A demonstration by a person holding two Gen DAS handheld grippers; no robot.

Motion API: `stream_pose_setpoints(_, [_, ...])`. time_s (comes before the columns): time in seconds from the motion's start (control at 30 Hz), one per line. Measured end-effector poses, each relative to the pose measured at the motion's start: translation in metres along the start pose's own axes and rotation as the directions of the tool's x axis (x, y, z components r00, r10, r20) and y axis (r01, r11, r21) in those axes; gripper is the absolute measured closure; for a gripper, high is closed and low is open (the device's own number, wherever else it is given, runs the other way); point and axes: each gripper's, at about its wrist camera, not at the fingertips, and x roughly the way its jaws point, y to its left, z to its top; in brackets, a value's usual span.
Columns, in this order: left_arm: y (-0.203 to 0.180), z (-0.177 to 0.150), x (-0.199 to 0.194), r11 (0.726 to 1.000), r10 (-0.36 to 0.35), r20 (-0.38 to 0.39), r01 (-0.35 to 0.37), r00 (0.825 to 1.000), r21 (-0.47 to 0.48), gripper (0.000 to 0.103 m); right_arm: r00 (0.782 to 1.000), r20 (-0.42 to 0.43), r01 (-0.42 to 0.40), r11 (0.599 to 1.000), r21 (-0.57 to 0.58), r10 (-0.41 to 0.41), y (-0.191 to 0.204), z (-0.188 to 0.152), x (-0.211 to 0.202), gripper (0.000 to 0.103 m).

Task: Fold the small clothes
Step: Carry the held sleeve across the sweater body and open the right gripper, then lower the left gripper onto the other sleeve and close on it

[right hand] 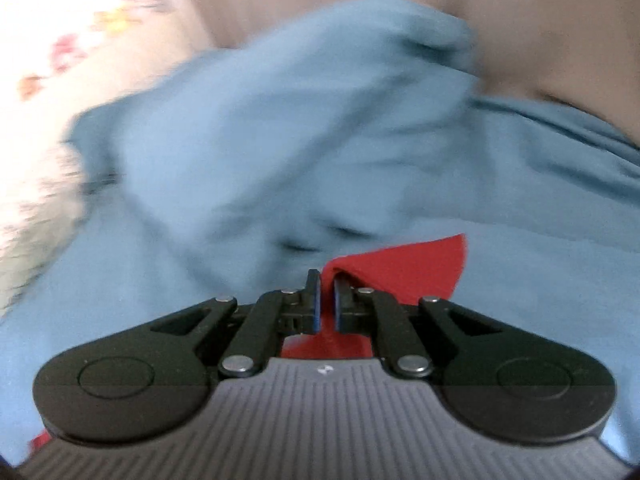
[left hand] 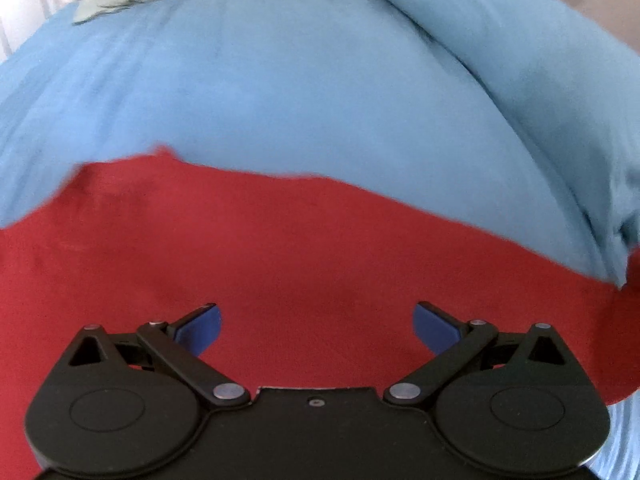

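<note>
Pinching the red garment [right hand: 416, 264] edge, the right gripper [right hand: 327, 300] readies a fold, while the left gripper [left hand: 316, 328] hovers over that garment, fingers wide.

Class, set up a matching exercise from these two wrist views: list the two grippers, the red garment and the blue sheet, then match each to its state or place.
1 left gripper
2 right gripper
3 red garment
4 blue sheet

A spread underneath everything
B shut on red cloth
C open, nothing between its pads
D lying on the blue fabric

Pairs: 1-C, 2-B, 3-D, 4-A
</note>
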Motion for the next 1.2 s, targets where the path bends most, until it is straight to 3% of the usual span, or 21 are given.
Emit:
stream_pose_setpoints(0.1, [0.052, 0.008, -0.032, 0.998, 0.044, 0.059, -0.041, 0.997, -0.05, 0.0, 0.982, 0.008, -0.186, 0.977, -0.106, 0.188, 0.066, -0.005, -0.02, 0.081])
stream_pose_setpoints(0.17, [0.09, 0.01, -0.052, 0.992, 0.102, 0.109, -0.093, 0.989, -0.082, 0.0, 0.947, -0.01, -0.317, 0.929, -0.189, 0.321, 0.113, -0.016, -0.034, 0.081])
stream_pose_setpoints(0.23, [0.128, 0.007, -0.066, 0.982, 0.159, 0.134, -0.143, 0.978, -0.123, 0.0, 0.888, -0.07, -0.456, 0.855, -0.247, 0.454, 0.159, -0.039, -0.044, 0.081])
stream_pose_setpoints(0.33, [0.182, -0.003, -0.077, 0.966, 0.204, 0.14, -0.175, 0.969, -0.191, 0.0, 0.789, -0.2, -0.613, 0.723, -0.317, 0.581, 0.214, -0.088, -0.052, 0.081])
stream_pose_setpoints(0.4, [0.215, -0.013, -0.077, 0.954, 0.219, 0.117, -0.187, 0.969, -0.233, 0.0, 0.752, -0.28, -0.657, 0.643, -0.393, 0.597, 0.242, -0.131, -0.053, 0.081])
stream_pose_setpoints(0.57, [0.265, -0.047, -0.072, 0.93, 0.193, 0.041, -0.169, 0.98, -0.326, 0.0, 0.785, -0.435, -0.619, 0.524, -0.585, 0.441, 0.274, -0.244, -0.042, 0.082])
stream_pose_setpoints(0.63, [0.272, -0.058, -0.071, 0.928, 0.179, 0.024, -0.161, 0.984, -0.336, 0.0, 0.798, -0.451, -0.602, 0.481, -0.638, 0.401, 0.276, -0.273, -0.042, 0.082])
stream_pose_setpoints(0.73, [0.273, -0.066, -0.071, 0.934, 0.163, 0.025, -0.146, 0.986, -0.327, 0.0, 0.801, -0.477, -0.599, 0.46, -0.655, 0.362, 0.276, -0.298, -0.037, 0.077])
stream_pose_setpoints(0.77, [0.272, -0.065, -0.071, 0.937, 0.151, 0.025, -0.135, 0.988, -0.323, 0.0, 0.804, -0.469, -0.594, 0.453, -0.665, 0.365, 0.276, -0.3, -0.039, 0.073])
stream_pose_setpoints(0.83, [0.265, -0.066, -0.074, 0.946, 0.12, 0.035, -0.104, 0.992, -0.307, 0.0, 0.797, -0.475, -0.602, 0.435, -0.669, 0.373, 0.277, -0.298, -0.043, 0.051])
stream_pose_setpoints(0.87, [0.259, -0.065, -0.075, 0.953, 0.104, 0.041, -0.088, 0.994, -0.288, 0.0, 0.798, -0.472, -0.601, 0.434, -0.671, 0.376, 0.275, -0.296, -0.047, 0.03])
stream_pose_setpoints(0.9, [0.251, -0.062, -0.075, 0.962, 0.093, 0.045, -0.078, 0.995, -0.261, 0.0, 0.803, -0.459, -0.593, 0.438, -0.676, 0.38, 0.27, -0.291, -0.05, 0.02])
stream_pose_setpoints(1.03, [0.202, -0.048, -0.073, 0.997, 0.053, 0.058, -0.049, 0.997, -0.064, 0.0, 0.832, -0.422, -0.552, 0.459, -0.696, 0.361, 0.233, -0.271, -0.067, 0.019])
stream_pose_setpoints(1.13, [0.161, -0.043, -0.064, 0.997, -0.006, 0.072, 0.0, 0.997, 0.073, 0.002, 0.853, -0.411, -0.522, 0.49, -0.699, 0.321, 0.207, -0.253, -0.071, 0.019])
stream_pose_setpoints(1.2, [0.14, -0.043, -0.052, 0.991, -0.045, 0.068, 0.036, 0.997, 0.126, 0.012, 0.865, -0.412, -0.5, 0.536, -0.68, 0.285, 0.193, -0.241, -0.07, 0.019])
